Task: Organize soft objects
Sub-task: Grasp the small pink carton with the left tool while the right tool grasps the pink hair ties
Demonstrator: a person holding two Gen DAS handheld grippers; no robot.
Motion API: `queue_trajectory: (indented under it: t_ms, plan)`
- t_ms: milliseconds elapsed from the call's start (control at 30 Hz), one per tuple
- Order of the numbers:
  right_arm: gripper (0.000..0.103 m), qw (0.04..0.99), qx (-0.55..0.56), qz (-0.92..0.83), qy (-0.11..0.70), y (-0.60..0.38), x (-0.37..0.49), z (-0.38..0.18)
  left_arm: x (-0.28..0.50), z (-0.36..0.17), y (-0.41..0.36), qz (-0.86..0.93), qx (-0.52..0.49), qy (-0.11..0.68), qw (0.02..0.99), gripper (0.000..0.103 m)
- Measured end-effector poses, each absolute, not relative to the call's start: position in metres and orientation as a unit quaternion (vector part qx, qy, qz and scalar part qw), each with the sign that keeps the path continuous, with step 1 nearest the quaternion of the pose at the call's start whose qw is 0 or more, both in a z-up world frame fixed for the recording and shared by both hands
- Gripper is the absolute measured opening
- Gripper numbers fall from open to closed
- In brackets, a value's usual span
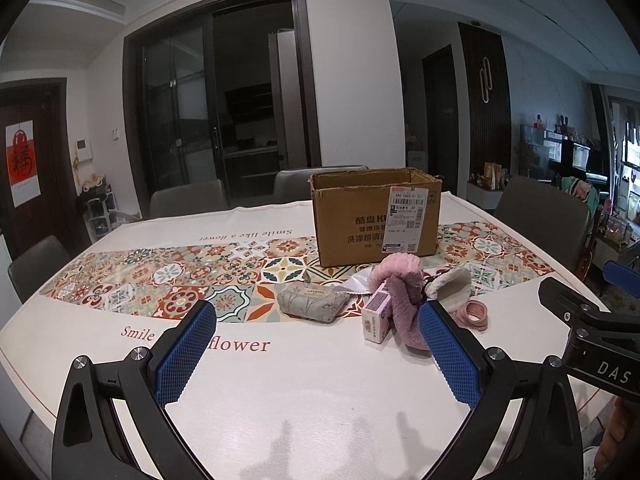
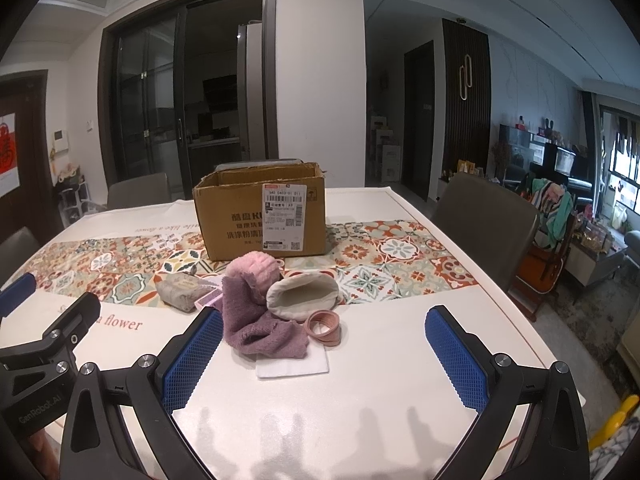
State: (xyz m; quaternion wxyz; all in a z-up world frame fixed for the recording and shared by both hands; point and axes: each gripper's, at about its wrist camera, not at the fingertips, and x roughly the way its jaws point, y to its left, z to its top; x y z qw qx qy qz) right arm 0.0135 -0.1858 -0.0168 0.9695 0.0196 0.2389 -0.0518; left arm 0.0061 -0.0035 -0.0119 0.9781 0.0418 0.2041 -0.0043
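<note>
Left claw [image 1: 316, 354]: released, blue pads wide apart, hovering over the bare white part of the surface [image 1: 304, 392].
Right claw [image 2: 324, 356]: released, holding nothing, facing the pile.
Soft pile: purple towel [image 2: 256, 320], pink fluffy piece [image 2: 254, 268], cream pouch [image 2: 304, 294], grey fabric pouch [image 1: 310, 304], clustered just in front of the cardboard box [image 2: 260, 214].
Pink bands [image 2: 325, 326]: beside the towel.
Small pink carton [image 1: 376, 316]: upright, touching the towel.

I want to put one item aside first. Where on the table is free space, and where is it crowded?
Free: the white cloth between the left tongs and the "flower" lettering, and right of the pink ring stack. Crowded: the pile before the cardboard box, around the purple towel.
</note>
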Motion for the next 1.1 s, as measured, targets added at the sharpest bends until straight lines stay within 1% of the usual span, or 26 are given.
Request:
queue_trajectory:
  t_ms: [233, 333, 433, 533, 600, 767, 1033, 1100]
  plan:
    - [0.103, 0.964, 0.023, -0.054, 0.259, -0.188, 0.032, -0.030, 0.027, -0.022, -0.005, -0.009, 0.045, 0.215, 0.976, 0.102]
    - [0.103, 0.962, 0.023, -0.059, 0.264, -0.190, 0.042, -0.036, 0.037, -0.025, -0.007, -0.014, 0.047, 0.218, 0.975, 0.098]
    - [0.103, 0.960, 0.022, -0.063, 0.270, -0.191, 0.054, -0.042, 0.049, -0.031, -0.010, -0.022, 0.052, 0.222, 0.973, 0.097]
    - [0.103, 0.959, 0.021, -0.068, 0.275, -0.193, 0.065, -0.048, 0.063, -0.038, -0.014, -0.032, 0.058, 0.232, 0.970, 0.093]
    - [0.103, 0.956, 0.022, -0.071, 0.282, -0.195, 0.072, -0.053, 0.072, -0.044, -0.015, -0.038, 0.061, 0.241, 0.968, 0.088]
    - [0.102, 0.949, 0.027, -0.071, 0.307, -0.199, 0.095, -0.068, 0.092, -0.058, -0.019, -0.050, 0.063, 0.264, 0.961, 0.081]
    - [0.096, 0.936, 0.039, -0.065, 0.343, -0.203, 0.125, -0.090, 0.119, -0.076, -0.023, -0.064, 0.066, 0.297, 0.950, 0.074]
    - [0.095, 0.934, 0.040, -0.066, 0.348, -0.205, 0.130, -0.094, 0.125, -0.080, -0.025, -0.070, 0.065, 0.306, 0.947, 0.070]
